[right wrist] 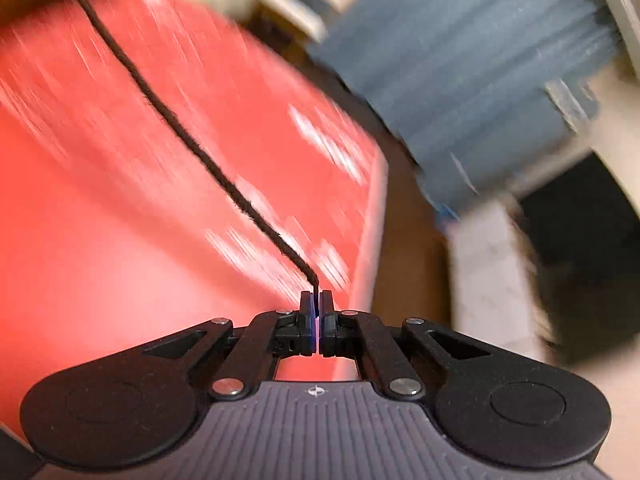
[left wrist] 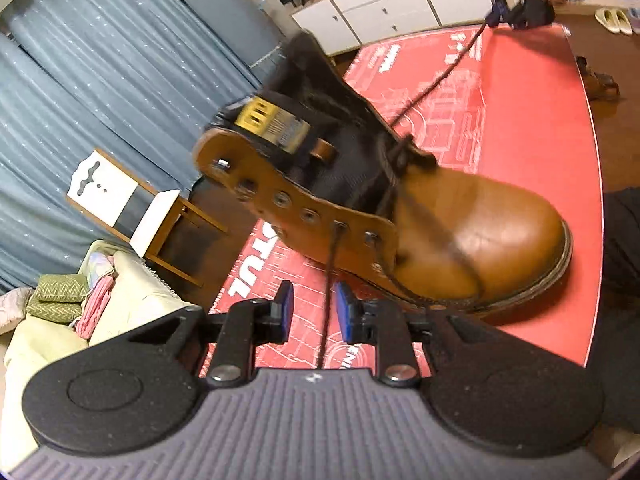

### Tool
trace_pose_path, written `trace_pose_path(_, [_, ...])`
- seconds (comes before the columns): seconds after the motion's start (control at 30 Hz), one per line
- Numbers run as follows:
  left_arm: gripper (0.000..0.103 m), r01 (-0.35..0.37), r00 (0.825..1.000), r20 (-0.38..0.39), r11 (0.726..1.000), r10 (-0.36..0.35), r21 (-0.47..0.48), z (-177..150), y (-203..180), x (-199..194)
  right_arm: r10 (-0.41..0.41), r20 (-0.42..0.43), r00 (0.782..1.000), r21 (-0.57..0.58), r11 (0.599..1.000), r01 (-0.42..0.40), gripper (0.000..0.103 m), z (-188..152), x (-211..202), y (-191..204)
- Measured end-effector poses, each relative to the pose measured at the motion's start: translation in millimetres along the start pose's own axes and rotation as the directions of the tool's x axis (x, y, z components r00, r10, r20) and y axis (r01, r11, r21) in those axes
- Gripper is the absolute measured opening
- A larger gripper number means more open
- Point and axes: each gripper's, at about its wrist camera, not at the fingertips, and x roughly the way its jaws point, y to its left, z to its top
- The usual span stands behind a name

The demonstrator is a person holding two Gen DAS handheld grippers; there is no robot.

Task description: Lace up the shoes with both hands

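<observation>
Left gripper: jaws wide apart, lace between pads, unpinched.
Right gripper: clamped on lace end, drawn taut.
Boot: on red mat, tilted.
Progress: lower eyelets threaded; upper ones empty, knot pending.

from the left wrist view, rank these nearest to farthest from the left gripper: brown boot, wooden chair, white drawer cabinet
Measured from the left gripper:
1. brown boot, just ahead on the red mat, slightly right.
2. wooden chair, off the mat, to the left.
3. white drawer cabinet, far end of the room, top.
</observation>
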Motion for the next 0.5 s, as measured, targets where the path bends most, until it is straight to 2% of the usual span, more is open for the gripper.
trace_pose_path(0.07, [0.021,-0.001,1.000,-0.017,1.000,0.002,0.023,0.9,-4.4,9.4,0.015,-0.009,1.000,0.007,1.000,-0.015,0.005,-3.9,-1.7,-0.1])
trace_pose_path(0.13, [0.021,-0.007,1.000,-0.024,0.999,0.008,0.033,1.1,-4.4,19.0,0.125,0.099,0.987,0.058,0.990,-0.131,0.009,3.9,-24.6,1.1])
trace_pose_path(0.17, [0.021,-0.007,1.000,-0.024,1.000,0.008,0.031,1.8,-4.2,22.1,0.203,0.168,0.965,0.068,0.974,-0.216,0.009,10.4,-38.1,3.7])
trace_pose_path(0.2, [0.021,-0.004,1.000,-0.020,1.000,0.005,0.025,2.9,-3.8,24.3,0.284,0.243,0.928,0.058,0.950,-0.306,0.009,18.1,-52.1,7.7])
trace_pose_path(0.23, [0.021,-0.002,1.000,-0.016,1.000,0.002,0.021,3.7,-3.5,25.8,0.357,0.317,0.879,0.034,0.922,-0.387,0.009,25.8,-65.5,11.4])
trace_pose_path(0.27, [0.021,0.001,1.000,-0.013,1.000,-0.001,0.018,4.5,-3.2,27.4,0.426,0.387,0.818,-0.002,0.887,-0.461,0.009,34.7,-78.3,15.5])
trace_pose_path(0.3, [0.021,0.003,1.000,-0.011,1.000,-0.003,0.015,5.1,-3.0,28.8,0.481,0.442,0.757,-0.043,0.855,-0.517,0.009,44.8,-89.4,19.7])
trace_pose_path(0.37, [0.021,0.005,1.000,-0.012,1.000,-0.005,0.013,4.3,-2.8,31.1,0.539,0.518,0.665,-0.113,0.813,-0.571,0.009,64.6,-104.6,31.6])
trace_pose_path(0.4, [0.021,0.006,1.000,-0.014,1.000,-0.006,0.013,4.5,-2.9,32.4,0.552,0.545,0.631,-0.141,0.803,-0.579,0.009,74.8,-109.2,36.8])
trace_pose_path(0.43, [0.021,0.008,1.000,-0.014,1.000,-0.007,0.012,4.4,-2.9,33.1,0.561,0.563,0.607,-0.165,0.796,-0.582,0.009,84.2,-112.3,40.8])
trace_pose_path(0.5, [0.021,0.010,1.000,-0.007,1.000,-0.010,0.008,4.0,-3.1,33.7,0.572,0.575,0.585,-0.207,0.793,-0.573,0.009,103.5,-116.2,50.2])
